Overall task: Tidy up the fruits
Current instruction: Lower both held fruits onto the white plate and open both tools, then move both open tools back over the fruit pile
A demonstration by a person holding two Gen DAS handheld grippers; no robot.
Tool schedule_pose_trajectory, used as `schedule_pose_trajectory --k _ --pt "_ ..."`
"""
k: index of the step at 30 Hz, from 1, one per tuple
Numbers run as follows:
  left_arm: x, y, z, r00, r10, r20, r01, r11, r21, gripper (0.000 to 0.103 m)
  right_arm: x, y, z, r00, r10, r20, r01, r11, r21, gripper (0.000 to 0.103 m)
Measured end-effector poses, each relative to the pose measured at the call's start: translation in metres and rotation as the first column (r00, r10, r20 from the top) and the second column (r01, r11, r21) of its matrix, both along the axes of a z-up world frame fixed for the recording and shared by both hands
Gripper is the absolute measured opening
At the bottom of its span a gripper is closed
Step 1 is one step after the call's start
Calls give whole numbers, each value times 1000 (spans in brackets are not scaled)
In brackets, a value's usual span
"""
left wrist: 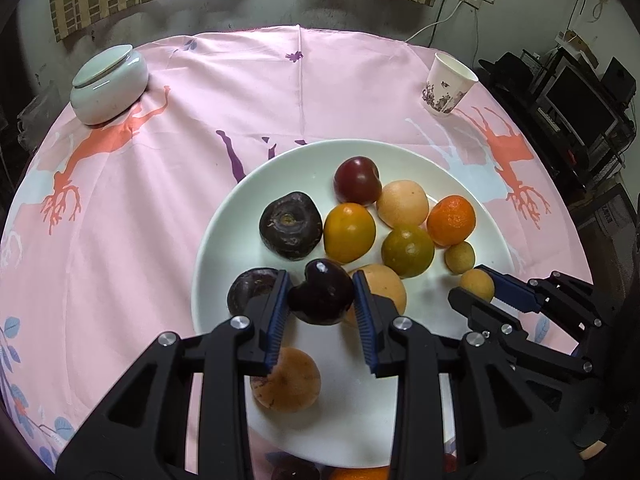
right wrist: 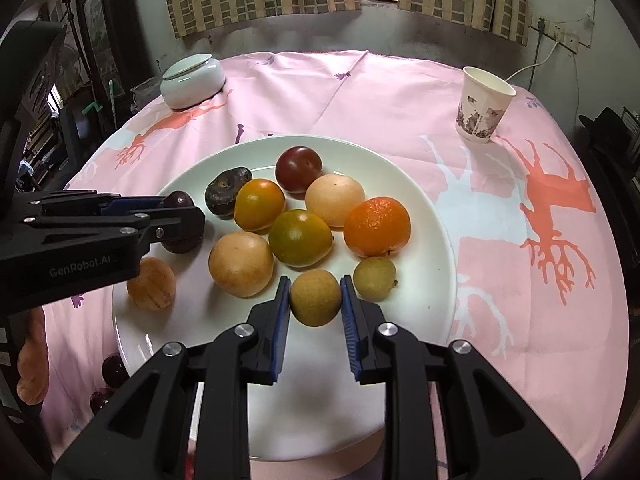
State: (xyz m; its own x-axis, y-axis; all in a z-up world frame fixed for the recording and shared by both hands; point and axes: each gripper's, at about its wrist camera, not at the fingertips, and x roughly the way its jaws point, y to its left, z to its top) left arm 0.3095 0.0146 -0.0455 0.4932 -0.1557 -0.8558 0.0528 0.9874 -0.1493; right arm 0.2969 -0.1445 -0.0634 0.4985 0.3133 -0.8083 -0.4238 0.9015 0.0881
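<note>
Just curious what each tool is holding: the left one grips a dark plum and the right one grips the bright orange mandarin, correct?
Not quite. The right gripper has its fingers around a small tan fruit, as the right wrist view shows; the mandarin lies free on the plate. The left gripper does grip a dark plum.

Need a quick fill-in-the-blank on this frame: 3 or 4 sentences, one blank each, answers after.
1. The left hand-held gripper holds a dark ____ between its fingers.
2. The right hand-held gripper brackets a small tan fruit lying on the white ____.
3. The paper cup stands upright on the ____ tablecloth.
4. The pale jar at the far left has its ____ on.

Missing words: plum; plate; pink; lid
</note>
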Motion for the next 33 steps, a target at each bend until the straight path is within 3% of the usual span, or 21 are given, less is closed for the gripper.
schedule_pose_trajectory --k 7,9,12,14,19,23,25,26,29,33 --pt "3 -5 -1 1000 -9 -12 9 1000 3 34 7 5 1 1000 -12 5 12 1000 -4 25" --pt "0 -5 3 1000 -18 -7 18 1000 0 43 7 6 2 1000 -7 9 7 1000 -24 29" --pt "-15 -1 19 999 -16 47 15 1000 13 63 1 3 8 999 -22 46 24 998 -53 62" --pt "-29 6 31 997 -13 75 14 1000 -7 71 -9 -2 15 996 -31 79 36 997 -61 62" --pt "-85 19 47 994 -25 105 32 997 -65 91 -54 -19 33 998 -12 60 12 1000 0 63" --pt "-144 16 31 992 -75 106 79 996 -35 92 -110 -27 35 999 37 26 -38 998 41 67" --pt "-172 15 19 991 -77 113 80 997 -19 93 -140 -31 28 999 32 -6 -31 998 60 84" --pt "-186 16 12 991 -66 117 68 998 -11 93 -152 -33 24 1000 21 -20 -20 997 70 86" --pt "-223 24 -6 991 -17 134 17 1000 -1 93 -193 -35 14 999 10 -38 -6 993 115 88" --pt "-251 38 -24 992 27 123 -32 999 37 94 -232 -22 5 998 65 14 -66 992 108 88"
